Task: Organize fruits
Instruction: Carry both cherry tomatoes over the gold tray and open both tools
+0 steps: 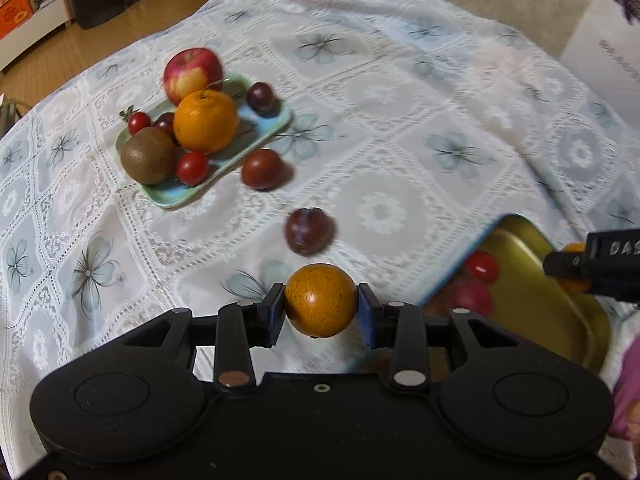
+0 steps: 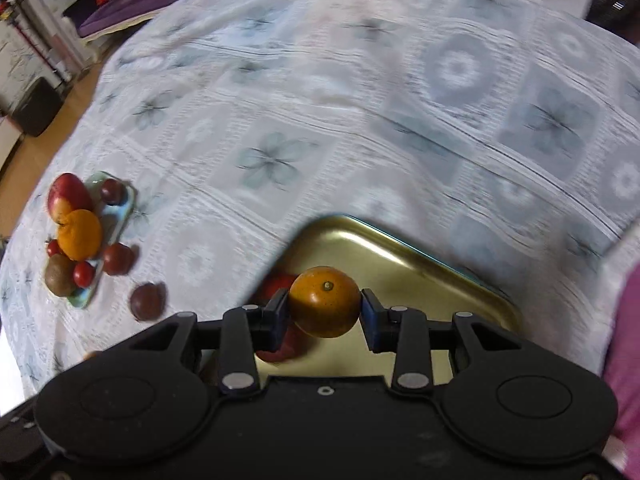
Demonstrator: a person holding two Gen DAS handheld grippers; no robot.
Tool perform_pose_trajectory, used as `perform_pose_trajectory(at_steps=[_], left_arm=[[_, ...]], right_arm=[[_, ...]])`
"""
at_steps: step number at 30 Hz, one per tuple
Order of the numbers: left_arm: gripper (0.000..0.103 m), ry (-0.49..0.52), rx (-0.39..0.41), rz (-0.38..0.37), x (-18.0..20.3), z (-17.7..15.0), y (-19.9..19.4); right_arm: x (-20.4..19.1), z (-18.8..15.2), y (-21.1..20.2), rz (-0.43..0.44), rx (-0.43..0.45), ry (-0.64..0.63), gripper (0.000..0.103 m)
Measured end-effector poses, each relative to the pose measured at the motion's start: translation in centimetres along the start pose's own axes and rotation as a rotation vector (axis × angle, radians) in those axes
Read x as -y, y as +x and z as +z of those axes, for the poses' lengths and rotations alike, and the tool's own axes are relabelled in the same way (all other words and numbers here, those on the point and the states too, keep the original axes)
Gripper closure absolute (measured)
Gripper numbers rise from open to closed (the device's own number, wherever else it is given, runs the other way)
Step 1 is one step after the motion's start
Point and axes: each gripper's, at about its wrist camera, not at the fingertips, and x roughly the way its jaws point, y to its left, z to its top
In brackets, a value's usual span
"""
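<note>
We hold two sets of tongs over a surface (image 1: 400, 128) covered with a white lace cloth printed with pale blue flowers. The left tongs (image 1: 321, 306) pinch a small speckled orange fruit (image 1: 320, 300) between their blue pads, raised above the cloth just beside the gold tray (image 1: 532, 240). The right tongs (image 2: 325, 307) pinch a second small orange fruit (image 2: 325, 307), stem end up, directly above the gold tray's bare floor.

Inside the gold tray, at its near-left corner, lie a cherry tomato (image 1: 482, 266) and a larger red fruit (image 1: 474, 298), partly hidden by the tray wall.

Well apart from the gold tray, toward the far left, sits a pale green plate (image 1: 276, 122). It carries a red apple (image 1: 192, 72), a large orange (image 1: 206, 120), a kiwi (image 1: 148, 155), two cherry tomatoes and two dark round fruits. A dark reddish fruit (image 1: 263, 169) lies on the cloth just beside that plate, on the side facing the gold tray. Between it and the gold tray lies a dark purple fruit (image 1: 309, 230), alone on the cloth.

Both views are motion-blurred.
</note>
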Motion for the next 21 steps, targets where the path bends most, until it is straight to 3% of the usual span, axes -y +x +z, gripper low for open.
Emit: perform_pose_trajectory(at_steps=[13, 21], left_arm=[[0.057, 0.151, -0.057, -0.056, 7.8, -5.5, -3.0], [0.057, 0.213, -0.094, -0.023, 11.7, -6.1, -1.6]], right_arm=[[8.1, -3.6, -1.5, -0.022, -0.043, 0.097, 0.065], [10.5, -3.3, -0.8, 0.002, -0.059, 0.133, 0.065]])
